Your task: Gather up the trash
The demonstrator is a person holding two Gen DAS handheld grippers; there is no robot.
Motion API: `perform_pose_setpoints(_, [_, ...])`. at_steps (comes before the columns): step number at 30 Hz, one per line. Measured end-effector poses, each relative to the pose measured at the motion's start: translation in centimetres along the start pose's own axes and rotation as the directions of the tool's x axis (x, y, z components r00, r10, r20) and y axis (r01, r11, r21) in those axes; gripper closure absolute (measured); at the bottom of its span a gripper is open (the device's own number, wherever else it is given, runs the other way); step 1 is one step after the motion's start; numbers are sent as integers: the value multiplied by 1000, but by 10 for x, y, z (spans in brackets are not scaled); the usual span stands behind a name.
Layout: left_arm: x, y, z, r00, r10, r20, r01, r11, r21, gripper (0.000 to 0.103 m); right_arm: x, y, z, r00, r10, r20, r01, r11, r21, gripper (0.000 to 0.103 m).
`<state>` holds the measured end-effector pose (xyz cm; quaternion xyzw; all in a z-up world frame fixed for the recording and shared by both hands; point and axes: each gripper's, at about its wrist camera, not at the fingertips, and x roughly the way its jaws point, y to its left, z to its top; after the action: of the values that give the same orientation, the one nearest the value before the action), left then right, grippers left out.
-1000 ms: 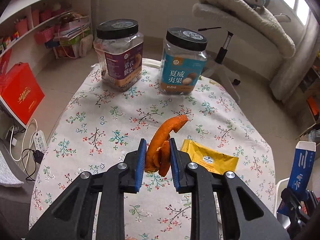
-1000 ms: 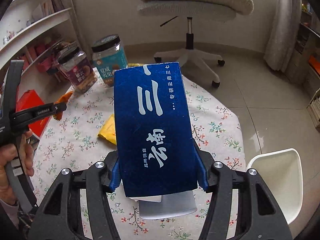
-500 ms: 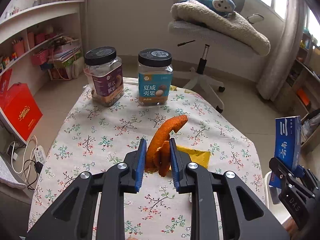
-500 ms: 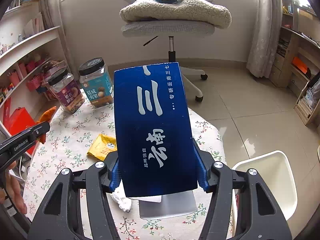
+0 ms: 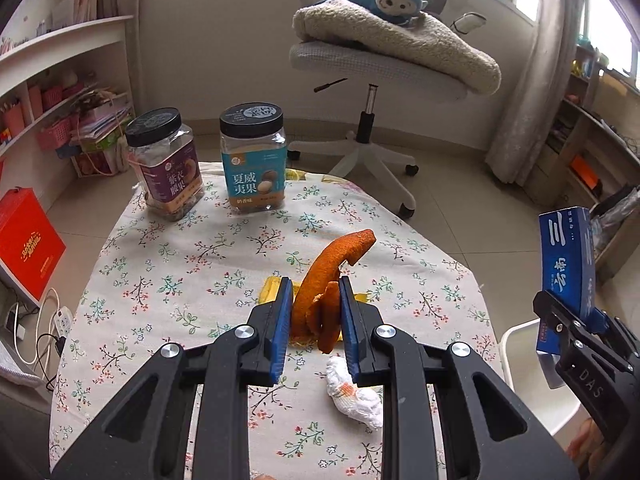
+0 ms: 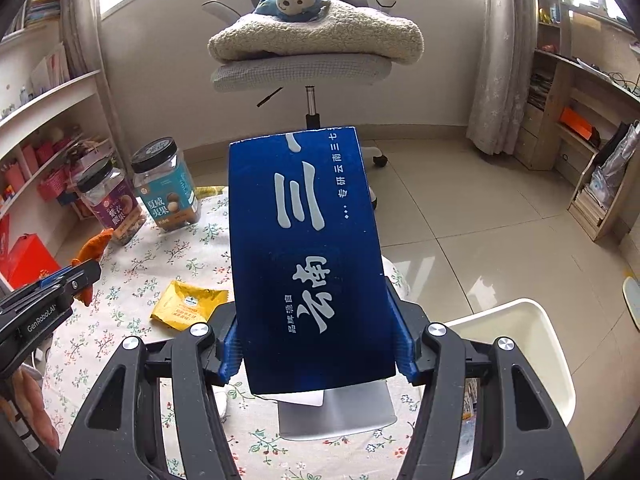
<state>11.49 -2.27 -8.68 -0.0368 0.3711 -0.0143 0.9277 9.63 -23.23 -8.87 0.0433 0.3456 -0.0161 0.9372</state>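
My left gripper [image 5: 314,300] is shut on a curled orange peel [image 5: 320,276] and holds it above the flowered tablecloth [image 5: 168,280]. My right gripper [image 6: 316,344] is shut on a blue carton [image 6: 308,248] with white lettering; the carton also shows at the right in the left wrist view [image 5: 568,260]. A yellow snack packet [image 6: 188,306] lies on the cloth, partly hidden behind the peel in the left wrist view. A crumpled white tissue [image 5: 352,396] lies on the cloth below the left gripper. A white bin [image 6: 516,344] stands on the floor right of the table.
Two black-lidded snack jars, one purple [image 5: 168,164] and one teal [image 5: 254,158], stand at the table's far end. An office chair [image 5: 372,68] with a blanket and toy monkey is behind. Shelves line the left wall [image 5: 52,96]; a red box [image 5: 28,244] leans at the left.
Both grippers have risen and pulled back from the table, keeping hold of the peel and the carton. The tissue has come into the left wrist view.
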Motion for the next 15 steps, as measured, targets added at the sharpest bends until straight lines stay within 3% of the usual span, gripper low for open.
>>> perform_pose_setpoints(15, [-8, -63, -12, 997, -73, 11, 72, 992, 102, 80, -24, -80, -7, 997, -81, 4, 80, 990, 113, 47])
